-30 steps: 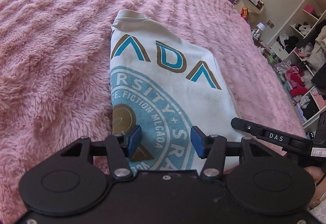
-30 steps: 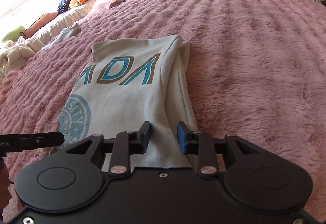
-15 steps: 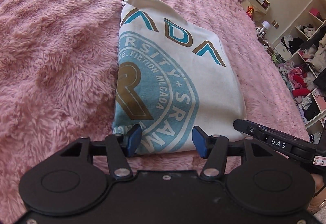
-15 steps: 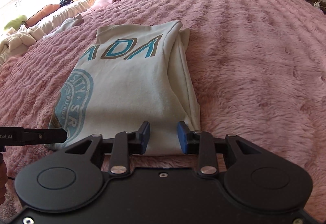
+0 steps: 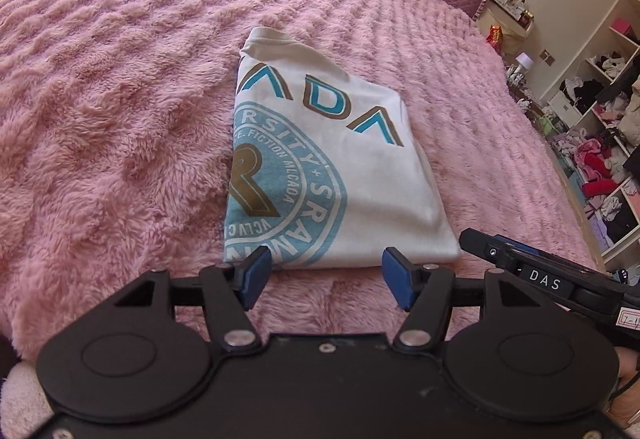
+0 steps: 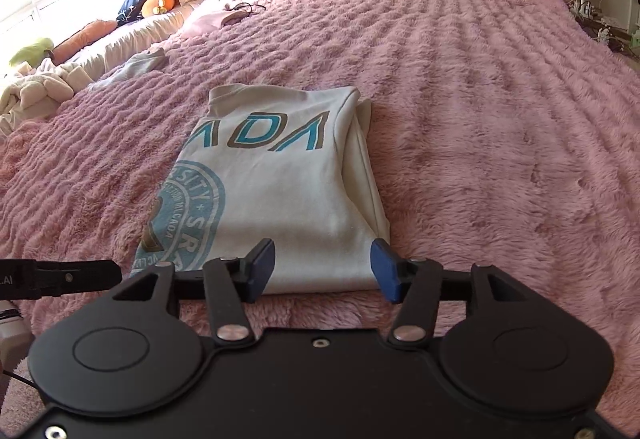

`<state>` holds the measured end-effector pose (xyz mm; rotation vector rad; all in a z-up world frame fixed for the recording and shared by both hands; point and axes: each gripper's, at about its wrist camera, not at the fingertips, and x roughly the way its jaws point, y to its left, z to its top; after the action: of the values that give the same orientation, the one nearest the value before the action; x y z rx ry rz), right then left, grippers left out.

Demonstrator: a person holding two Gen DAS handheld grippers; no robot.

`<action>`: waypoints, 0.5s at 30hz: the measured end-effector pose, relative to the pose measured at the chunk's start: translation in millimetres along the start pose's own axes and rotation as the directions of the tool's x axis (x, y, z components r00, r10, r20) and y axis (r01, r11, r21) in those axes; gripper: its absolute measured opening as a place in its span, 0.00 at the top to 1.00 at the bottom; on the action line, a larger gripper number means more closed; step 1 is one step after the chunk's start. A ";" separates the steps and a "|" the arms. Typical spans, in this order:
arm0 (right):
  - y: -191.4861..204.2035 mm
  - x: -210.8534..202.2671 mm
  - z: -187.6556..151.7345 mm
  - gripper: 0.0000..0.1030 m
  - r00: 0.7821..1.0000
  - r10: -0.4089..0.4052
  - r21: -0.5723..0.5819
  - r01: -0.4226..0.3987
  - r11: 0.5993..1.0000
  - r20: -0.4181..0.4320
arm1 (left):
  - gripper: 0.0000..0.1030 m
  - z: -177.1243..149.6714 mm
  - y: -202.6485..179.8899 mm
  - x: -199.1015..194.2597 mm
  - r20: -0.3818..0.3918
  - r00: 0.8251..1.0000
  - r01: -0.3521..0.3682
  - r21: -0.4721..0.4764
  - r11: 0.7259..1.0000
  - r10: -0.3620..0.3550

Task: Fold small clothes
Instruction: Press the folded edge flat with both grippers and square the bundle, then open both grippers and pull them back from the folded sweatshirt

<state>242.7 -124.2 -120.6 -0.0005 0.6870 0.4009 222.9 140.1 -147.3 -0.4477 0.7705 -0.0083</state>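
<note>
Left wrist view shows your left claw (image 5: 326, 277) spread wide and holding nothing, its blue pads just short of the near hem of the shirt (image 5: 332, 175). Your right claw (image 6: 322, 265) is likewise wide and holding nothing, framing the shirt's near right corner without gripping it.

The shirt lies flat on the pink fleece bed (image 5: 120, 119), already narrowed into a long rectangle: both sides look tucked in, and a folded layer shows along its right edge in the right wrist view. You seem to be between folds, with the lengthwise folds done and the crosswise fold not yet made.

Next, you probably need to close each claw on a near corner of the hem, catching all layers, then lift and carry the hem toward the collar, keeping both sides level so the stack does not skew.

Count: one shirt in hand, two claws, one other pale garment (image 6: 136, 65) far off near the bed's edge.
</note>
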 end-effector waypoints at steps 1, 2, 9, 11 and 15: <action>1.3 -1.6 -0.2 0.43 1.000 0.006 -0.011 -0.006 1.000 0.013 | 0.35 -1.1 -1.1 -0.2 0.011 1.000 0.005 0.009 1.000 -0.005; 2.4 -0.5 -0.7 0.42 1.000 0.007 -0.023 -0.007 1.000 0.018 | 0.34 -1.4 -1.3 2.5 0.012 1.000 -0.003 0.013 1.000 0.003; -11.9 45.6 -15.0 0.42 1.000 0.001 0.031 -0.001 1.000 0.014 | 0.35 -8.7 24.2 54.8 -0.027 0.999 0.028 -0.066 0.997 -0.030; -18.6 56.6 -19.2 0.42 1.000 0.016 0.070 -0.015 0.997 -0.011 | 0.35 -11.5 26.3 67.3 -0.041 0.999 0.024 -0.053 0.998 -0.026; -18.1 65.6 -22.2 0.42 0.999 0.010 0.053 -0.008 0.999 -0.039 | 0.35 -14.6 26.4 79.2 -0.060 0.998 0.013 -0.023 1.000 -0.015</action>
<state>281.4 -120.2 -180.6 0.0446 0.7360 0.3924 266.2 145.0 -220.0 -0.4762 0.8278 -0.0262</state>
